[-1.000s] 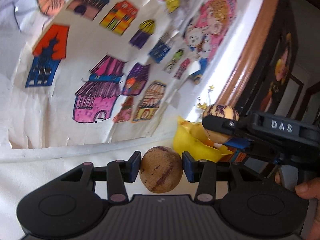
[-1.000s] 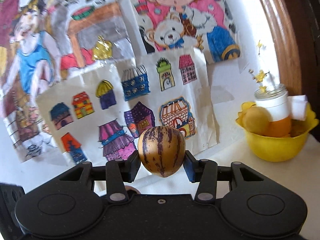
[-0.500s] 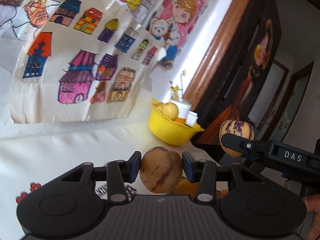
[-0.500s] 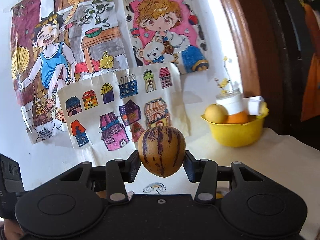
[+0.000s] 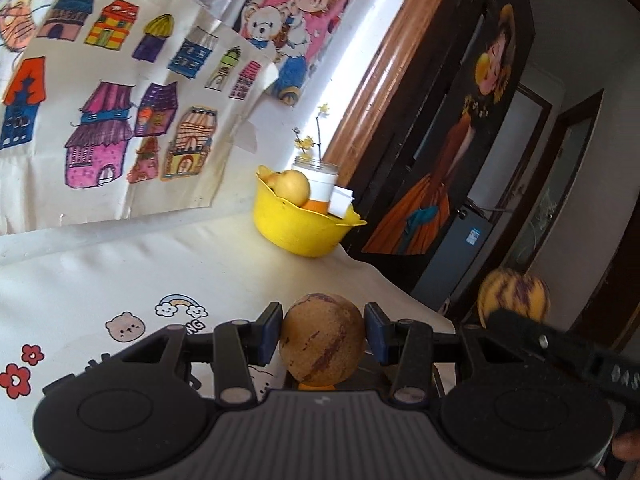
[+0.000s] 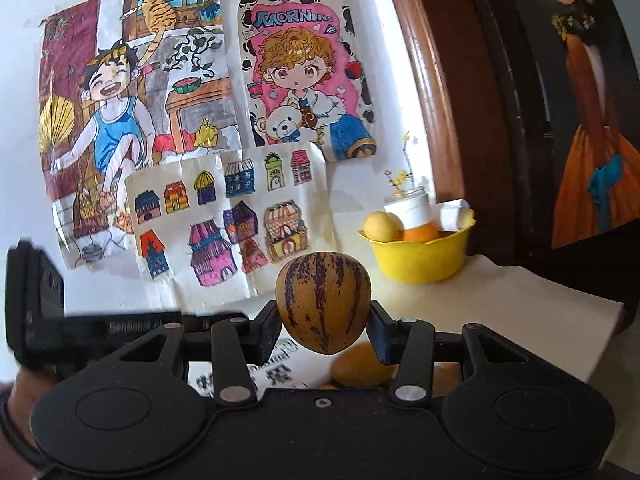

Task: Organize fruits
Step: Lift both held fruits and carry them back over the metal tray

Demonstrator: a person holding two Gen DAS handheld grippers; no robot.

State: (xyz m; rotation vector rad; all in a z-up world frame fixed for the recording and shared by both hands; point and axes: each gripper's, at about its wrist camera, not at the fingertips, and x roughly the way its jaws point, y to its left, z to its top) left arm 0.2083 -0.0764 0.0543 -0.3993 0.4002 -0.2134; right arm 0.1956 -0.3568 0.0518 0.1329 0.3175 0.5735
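Observation:
My left gripper [image 5: 323, 334] is shut on a round tan fruit with faint purple streaks [image 5: 322, 340], held above the table. My right gripper [image 6: 323, 326] is shut on a striped purple-and-yellow fruit [image 6: 322, 300]. The left wrist view also shows that striped fruit [image 5: 514, 294] at the right, past the table's corner. A yellow bowl [image 5: 298, 226] with a yellow fruit [image 5: 294, 188] and an orange stands at the table's far corner by the wall; in the right wrist view the bowl [image 6: 420, 258] lies ahead to the right. More orange fruit [image 6: 360, 364] lies below the right gripper.
A glass jar with yellow flowers [image 5: 316, 168] and a white paper cup stand in or behind the bowl. Coloured drawings [image 6: 224, 224] cover the wall behind the table. The white cloth [image 5: 120, 276] ends at an edge on the right, beside a dark wooden door frame [image 6: 436, 80].
Both grippers have drawn back from the wall and the yellow bowl, each still gripping its fruit. The bowl looks smaller and farther; more of the table cloth shows.

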